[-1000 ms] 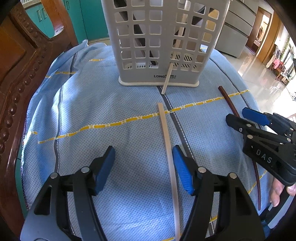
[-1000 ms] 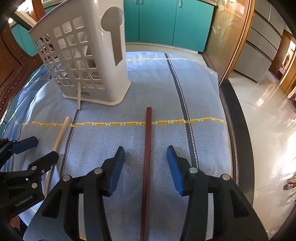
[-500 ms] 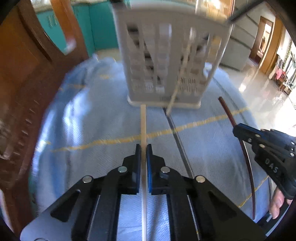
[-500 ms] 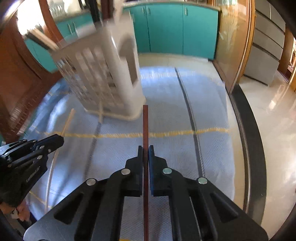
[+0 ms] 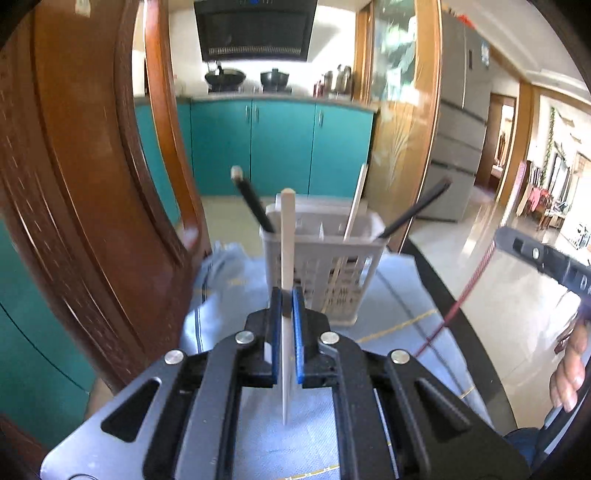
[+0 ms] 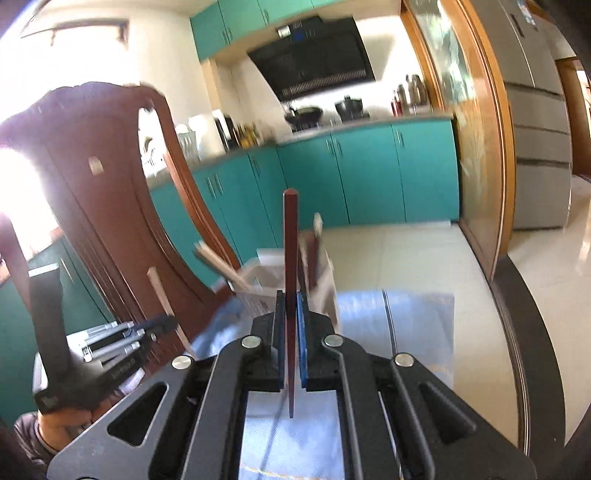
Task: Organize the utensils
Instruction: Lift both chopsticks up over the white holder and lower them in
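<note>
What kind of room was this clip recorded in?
Most likely a home kitchen with a dining spot: teal cabinets under a counter, a wok below a range hood, and a fridge nearby. The utensil basket stands on a cloth-covered table.

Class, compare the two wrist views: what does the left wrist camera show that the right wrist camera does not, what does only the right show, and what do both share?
Only the left wrist view shows two black chopsticks leaning out of the holder and the left gripper shut on a pale wooden chopstick.

Only the right wrist view shows the right gripper shut on a reddish-brown chopstick from behind, plus a sunlit window.

Both show the white utensil holder, the blue tablecloth, the carved wooden chair and the teal cabinets.
</note>
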`<state>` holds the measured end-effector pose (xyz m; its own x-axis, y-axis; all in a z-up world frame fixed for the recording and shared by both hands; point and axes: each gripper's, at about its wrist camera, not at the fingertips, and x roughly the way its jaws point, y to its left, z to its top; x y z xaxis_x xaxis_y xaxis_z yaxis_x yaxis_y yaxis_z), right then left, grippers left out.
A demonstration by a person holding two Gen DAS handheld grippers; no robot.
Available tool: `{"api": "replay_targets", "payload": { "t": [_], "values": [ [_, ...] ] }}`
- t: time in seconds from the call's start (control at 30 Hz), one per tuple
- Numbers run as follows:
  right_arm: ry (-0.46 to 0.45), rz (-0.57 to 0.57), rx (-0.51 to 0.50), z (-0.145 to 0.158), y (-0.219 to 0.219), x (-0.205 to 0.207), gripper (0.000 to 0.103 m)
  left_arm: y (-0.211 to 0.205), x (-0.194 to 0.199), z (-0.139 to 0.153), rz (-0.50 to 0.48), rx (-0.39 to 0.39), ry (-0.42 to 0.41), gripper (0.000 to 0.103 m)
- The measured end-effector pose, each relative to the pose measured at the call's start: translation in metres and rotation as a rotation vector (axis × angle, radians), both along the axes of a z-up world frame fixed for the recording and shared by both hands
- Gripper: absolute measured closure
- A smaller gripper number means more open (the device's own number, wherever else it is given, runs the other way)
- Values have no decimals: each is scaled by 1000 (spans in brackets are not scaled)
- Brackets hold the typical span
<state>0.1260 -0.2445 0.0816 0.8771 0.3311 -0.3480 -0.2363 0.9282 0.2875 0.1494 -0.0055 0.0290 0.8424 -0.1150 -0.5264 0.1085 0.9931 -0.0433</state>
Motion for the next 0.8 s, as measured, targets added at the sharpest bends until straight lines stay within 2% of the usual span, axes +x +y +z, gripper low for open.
{"api": "replay_targets", "payload": {
  "t": [0.2, 0.37, 0.53, 0.6, 0.7, 0.8],
  "values": [
    [-102, -20, 57, 58, -2, 21, 97, 1, 2, 47, -23, -10, -83, 96],
    [-180, -85, 85, 81, 0, 41, 97, 10, 31, 96, -38, -108, -135, 96],
    [-180, -132, 93, 75, 3, 80, 97, 19, 51, 131, 14, -184, -247, 96],
    [-180, -161, 20, 70, 12, 92, 97, 21, 59, 133, 28, -210, -278, 96],
    [-147, -153, -71, 54, 26, 109, 97, 22, 76, 126, 78, -235, -305, 96],
    [-94, -113, -87, 38, 33, 121, 97, 21, 98, 106, 112, -216, -287, 96]
  ]
}}
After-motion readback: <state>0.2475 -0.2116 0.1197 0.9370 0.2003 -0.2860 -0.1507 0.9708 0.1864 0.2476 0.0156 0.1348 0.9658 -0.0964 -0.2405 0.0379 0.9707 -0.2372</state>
